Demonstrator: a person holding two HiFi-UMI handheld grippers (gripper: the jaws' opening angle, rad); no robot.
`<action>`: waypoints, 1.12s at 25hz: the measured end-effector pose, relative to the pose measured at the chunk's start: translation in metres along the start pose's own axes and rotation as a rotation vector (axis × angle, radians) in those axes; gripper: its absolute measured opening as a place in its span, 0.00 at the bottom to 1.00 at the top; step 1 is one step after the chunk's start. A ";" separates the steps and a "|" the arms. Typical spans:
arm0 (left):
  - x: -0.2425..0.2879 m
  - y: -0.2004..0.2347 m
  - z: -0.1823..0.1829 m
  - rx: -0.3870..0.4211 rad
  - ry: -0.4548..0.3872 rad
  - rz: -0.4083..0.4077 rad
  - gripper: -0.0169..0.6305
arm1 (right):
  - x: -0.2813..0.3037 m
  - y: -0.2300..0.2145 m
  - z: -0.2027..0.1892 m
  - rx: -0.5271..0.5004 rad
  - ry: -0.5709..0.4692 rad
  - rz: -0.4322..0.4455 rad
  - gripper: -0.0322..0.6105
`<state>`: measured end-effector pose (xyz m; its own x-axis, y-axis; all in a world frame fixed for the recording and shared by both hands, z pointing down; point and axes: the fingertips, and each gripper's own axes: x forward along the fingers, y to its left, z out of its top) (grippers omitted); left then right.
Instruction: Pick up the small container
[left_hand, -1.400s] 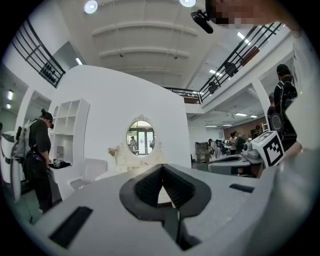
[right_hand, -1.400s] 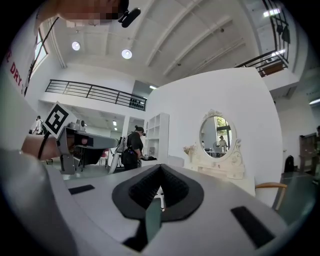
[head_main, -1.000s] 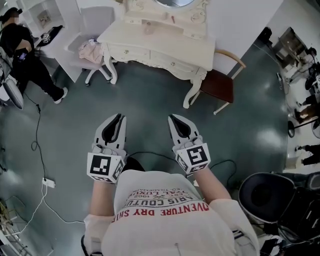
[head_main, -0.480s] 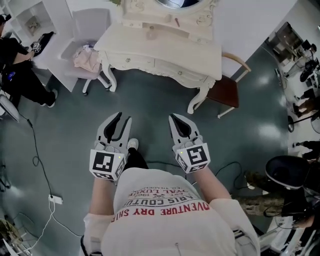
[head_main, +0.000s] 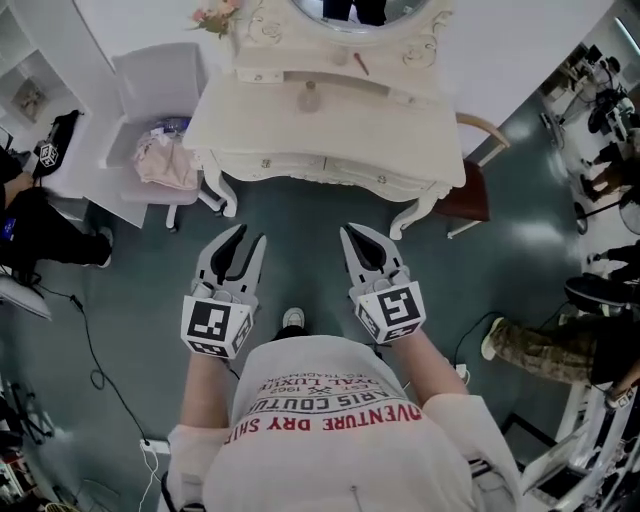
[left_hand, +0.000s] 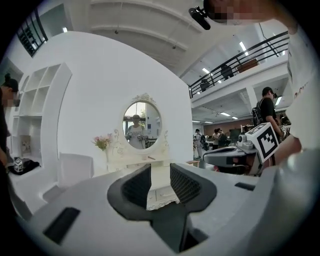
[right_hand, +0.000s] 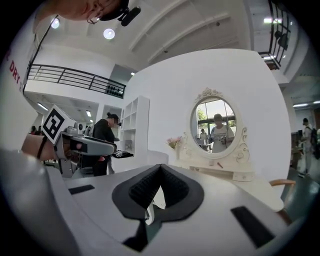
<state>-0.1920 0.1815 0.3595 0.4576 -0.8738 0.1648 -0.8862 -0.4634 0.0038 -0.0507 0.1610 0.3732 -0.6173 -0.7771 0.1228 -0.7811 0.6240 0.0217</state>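
Note:
The small container (head_main: 308, 97) is a pale little jar on the raised shelf of the white dressing table (head_main: 330, 140), below its oval mirror (head_main: 358, 10); it is also small and far in the right gripper view (right_hand: 211, 163). Both grippers hover over the grey floor, short of the table's front edge. My left gripper (head_main: 250, 234) is open, a clear gap between its dark pads (left_hand: 137, 185) and nothing in it. My right gripper (head_main: 346, 231) is shut and empty, its pads (right_hand: 145, 186) meeting at the tips.
A white chair with pink cloth (head_main: 165, 160) stands left of the table, a wooden chair with a dark red seat (head_main: 472, 192) at its right. A person in black (head_main: 35, 225) crouches far left; someone's legs (head_main: 540, 345) show at right. A cable (head_main: 95, 350) crosses the floor.
The view has come closer to the dressing table, which now sits lower in the frame. The left gripper's jaws have opened; the right jaws have stayed shut.

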 end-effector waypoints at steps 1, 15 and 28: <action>0.009 0.012 0.003 0.002 0.001 -0.010 0.18 | 0.012 -0.003 0.003 0.004 0.001 -0.007 0.05; 0.155 0.079 -0.001 -0.006 0.051 -0.076 0.18 | 0.128 -0.102 -0.001 0.037 0.041 -0.082 0.05; 0.366 0.123 -0.009 -0.033 0.111 -0.059 0.22 | 0.263 -0.250 -0.007 -0.033 0.050 0.007 0.05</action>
<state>-0.1343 -0.1941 0.4297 0.4999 -0.8224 0.2716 -0.8606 -0.5068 0.0493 -0.0171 -0.1993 0.4068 -0.6166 -0.7682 0.1723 -0.7730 0.6323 0.0528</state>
